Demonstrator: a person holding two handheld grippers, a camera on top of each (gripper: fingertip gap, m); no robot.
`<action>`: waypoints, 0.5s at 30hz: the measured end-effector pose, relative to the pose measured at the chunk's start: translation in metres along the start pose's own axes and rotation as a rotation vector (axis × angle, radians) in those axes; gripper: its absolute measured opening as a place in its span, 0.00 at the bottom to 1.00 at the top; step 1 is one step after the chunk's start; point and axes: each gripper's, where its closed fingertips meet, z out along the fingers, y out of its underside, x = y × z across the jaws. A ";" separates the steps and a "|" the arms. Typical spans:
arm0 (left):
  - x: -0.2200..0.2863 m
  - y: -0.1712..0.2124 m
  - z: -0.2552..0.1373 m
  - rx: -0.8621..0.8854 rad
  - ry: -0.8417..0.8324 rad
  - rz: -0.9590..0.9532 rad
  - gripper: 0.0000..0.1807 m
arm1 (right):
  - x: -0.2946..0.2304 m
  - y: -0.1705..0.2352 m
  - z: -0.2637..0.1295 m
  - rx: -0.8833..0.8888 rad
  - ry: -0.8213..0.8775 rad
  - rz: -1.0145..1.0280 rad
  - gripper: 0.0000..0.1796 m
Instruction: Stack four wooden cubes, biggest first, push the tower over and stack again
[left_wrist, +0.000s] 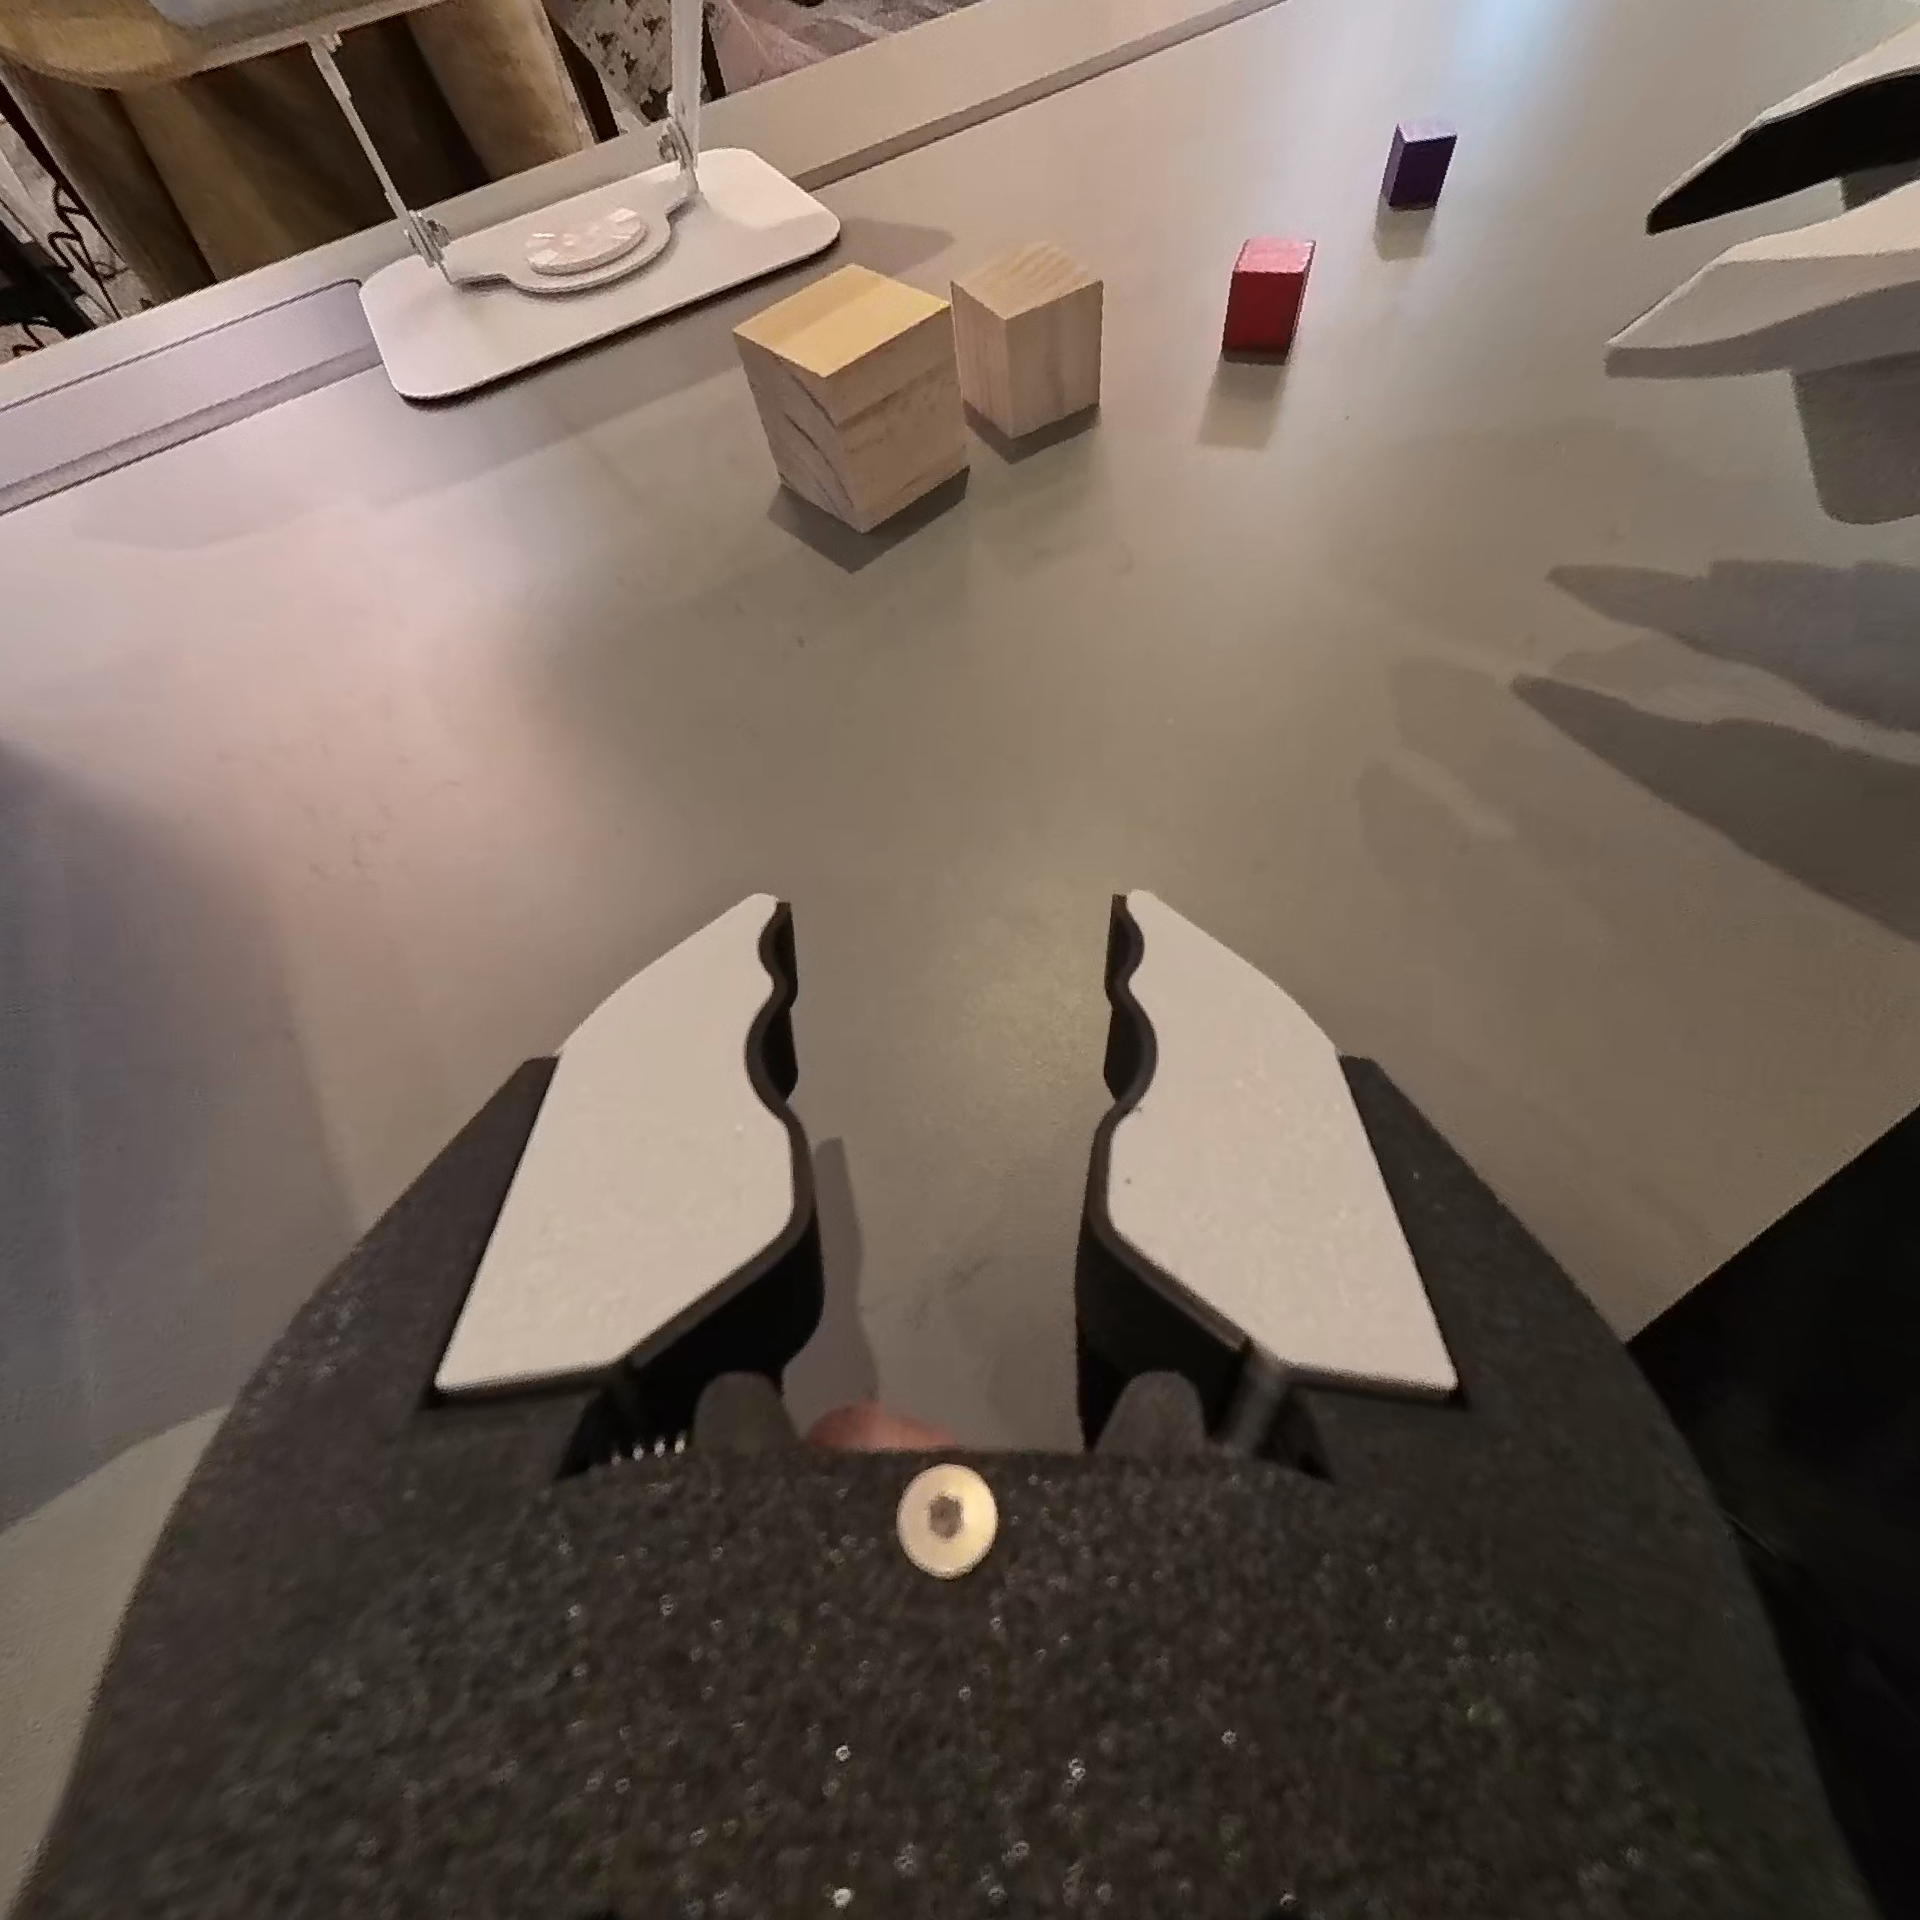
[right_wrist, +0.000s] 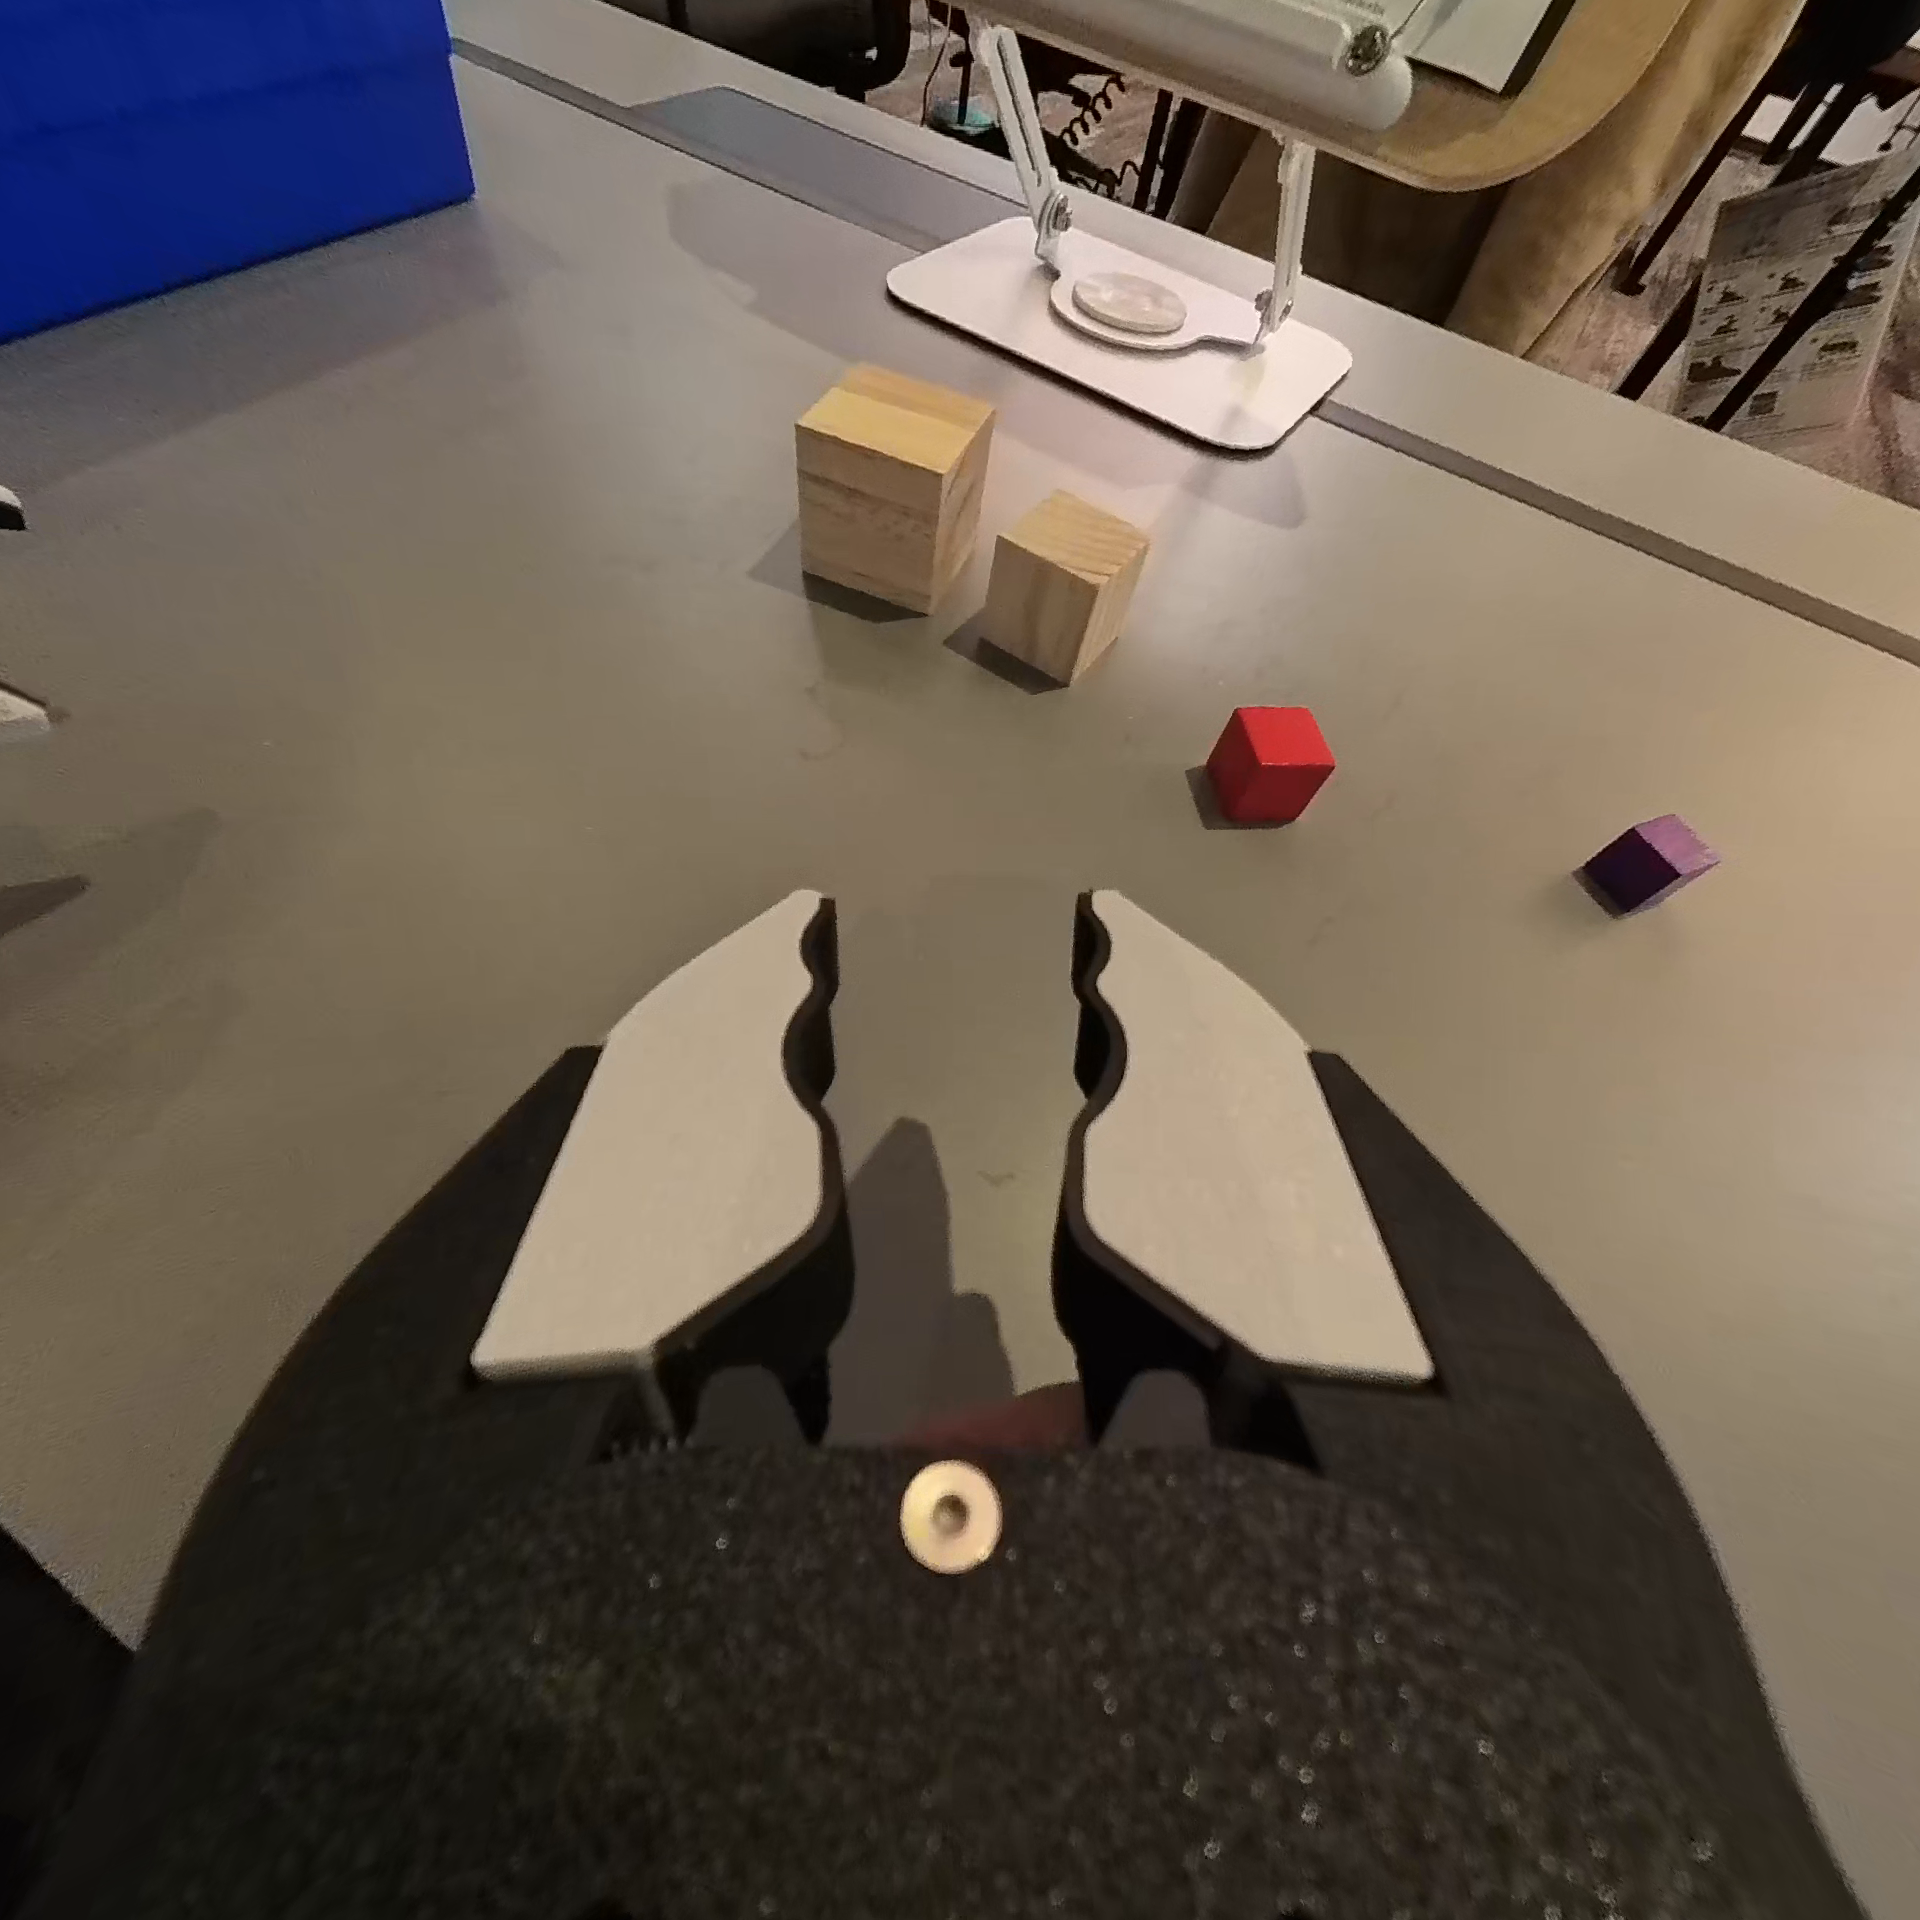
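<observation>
Four separate cubes, the large pale wooden cube, smaller pale wooden cube, red cube and purple cube, rest on the smooth grey table. A white metal stand sits at its far edge beside a blue box. Left gripper and right gripper hover spread, empty.

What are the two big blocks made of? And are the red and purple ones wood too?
The biggest cube and the medium cube look like bare, unpainted wood: pale tan with visible grain lines. The red cube and purple cube carry smooth, opaque paint, so no grain shows; they are probably wood underneath, but the look leaves it open.
</observation>
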 end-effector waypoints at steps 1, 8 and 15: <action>0.001 0.000 0.000 -0.001 0.002 0.002 0.32 | 0.001 0.000 0.000 0.000 0.004 0.001 0.24; 0.003 0.002 0.000 -0.009 0.008 0.012 0.32 | -0.001 0.000 0.000 -0.003 -0.006 -0.004 0.24; -0.011 -0.030 0.030 -0.050 0.100 0.138 0.35 | 0.000 0.002 0.000 -0.007 -0.018 0.001 0.24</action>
